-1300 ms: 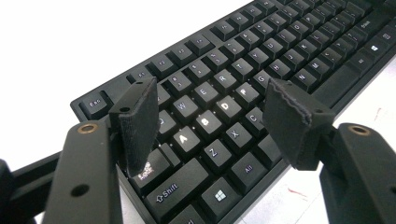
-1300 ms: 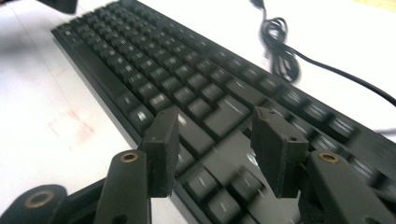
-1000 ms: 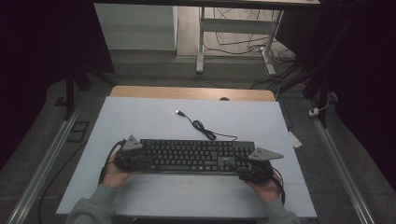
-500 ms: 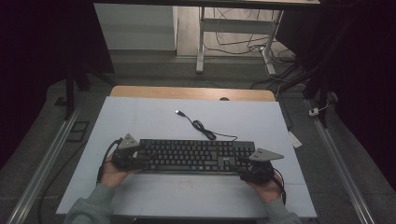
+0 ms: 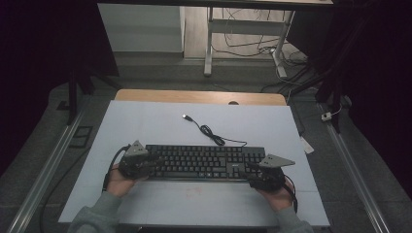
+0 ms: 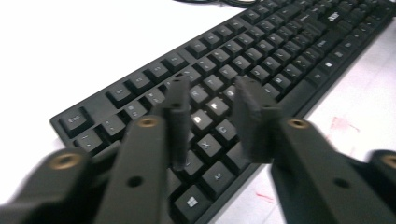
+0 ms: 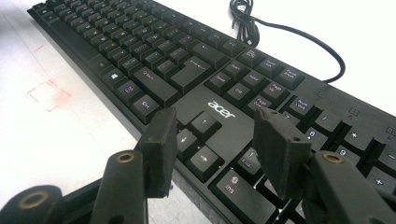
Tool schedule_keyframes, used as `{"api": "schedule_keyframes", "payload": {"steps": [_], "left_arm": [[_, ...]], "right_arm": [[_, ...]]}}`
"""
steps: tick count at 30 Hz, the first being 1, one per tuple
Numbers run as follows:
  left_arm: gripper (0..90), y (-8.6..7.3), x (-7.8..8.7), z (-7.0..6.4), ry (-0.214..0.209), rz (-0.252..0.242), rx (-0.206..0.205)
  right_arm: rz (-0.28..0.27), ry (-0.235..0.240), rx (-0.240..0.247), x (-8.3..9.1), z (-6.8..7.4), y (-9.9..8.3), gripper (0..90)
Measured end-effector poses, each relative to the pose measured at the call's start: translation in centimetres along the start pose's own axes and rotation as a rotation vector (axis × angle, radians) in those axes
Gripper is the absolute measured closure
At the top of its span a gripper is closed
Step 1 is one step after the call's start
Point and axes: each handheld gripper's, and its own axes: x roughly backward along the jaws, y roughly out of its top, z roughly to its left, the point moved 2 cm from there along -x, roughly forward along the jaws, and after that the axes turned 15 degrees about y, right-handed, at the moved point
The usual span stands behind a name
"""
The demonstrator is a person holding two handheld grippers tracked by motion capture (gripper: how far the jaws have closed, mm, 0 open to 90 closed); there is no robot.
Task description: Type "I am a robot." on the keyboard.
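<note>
High view shows the black keyboard (image 5: 204, 162) lying across the white surface (image 5: 145, 126) between both grippers, left gripper view has its jaws parted over the letter keys, right gripper view has jaws parted above the arrow keys.

The high view looks forward and down on my bench (image 5: 145, 121) from above my side, far enough off to take in its whole top. The camera on my left gripper (image 6: 212, 109) sits low and close over the keyboard's (image 6: 261, 51) letter keys. The one on my right gripper (image 7: 212, 140) is just as near over its arrow keys and number pad; all three share that keyboard.
</note>
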Motion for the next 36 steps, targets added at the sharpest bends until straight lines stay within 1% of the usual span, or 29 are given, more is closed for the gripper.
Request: {"api": "schedule_keyframes", "payload": {"steps": [3, 4, 5, 13, 18, 24, 25, 28, 36], "left_arm": [[84.4, 0.1, 0.0, -0.3, -0.022, 0.003, -0.013], [87.5, 0.1, 0.0, -0.4, -0.030, 0.005, -0.018], [88.8, 0.1, 0.0, -0.6, -0.037, 0.008, -0.022], [89.0, 0.0, -0.8, -2.1, -0.068, 0.037, -0.075], [89.0, -0.3, -1.5, -2.9, -0.073, 0.063, -0.102], [89.0, -0.5, -1.9, -3.4, -0.078, 0.079, -0.115], [89.0, -0.5, -2.0, -3.5, -0.081, 0.082, -0.120], [88.9, -0.6, -2.3, -4.0, -0.085, 0.094, -0.136], [88.9, -0.9, -2.9, -4.3, -0.075, 0.114, -0.154]], "right_arm": [[0.003, -0.001, -0.001, 0.0, 0.0, 0.0, 50.0], [0.004, -0.001, -0.001, 0.0, 0.0, 0.0, 49.9], [0.005, -0.002, -0.001, 0.0, 0.0, 0.0, 49.9], [0.006, -0.001, -0.003, -0.1, -0.1, -0.1, 49.9], [0.024, -0.008, -0.003, 0.0, -0.1, -0.1, 49.9], [0.026, -0.008, -0.003, -0.1, -0.2, -0.1, 49.9], [0.019, -0.004, -0.004, -0.2, -0.2, -0.1, 49.9], [0.025, -0.003, -0.001, -0.2, -0.1, -0.1, 49.9], [0.025, -0.004, -0.003, -0.2, -0.2, -0.2, 49.8]]}}
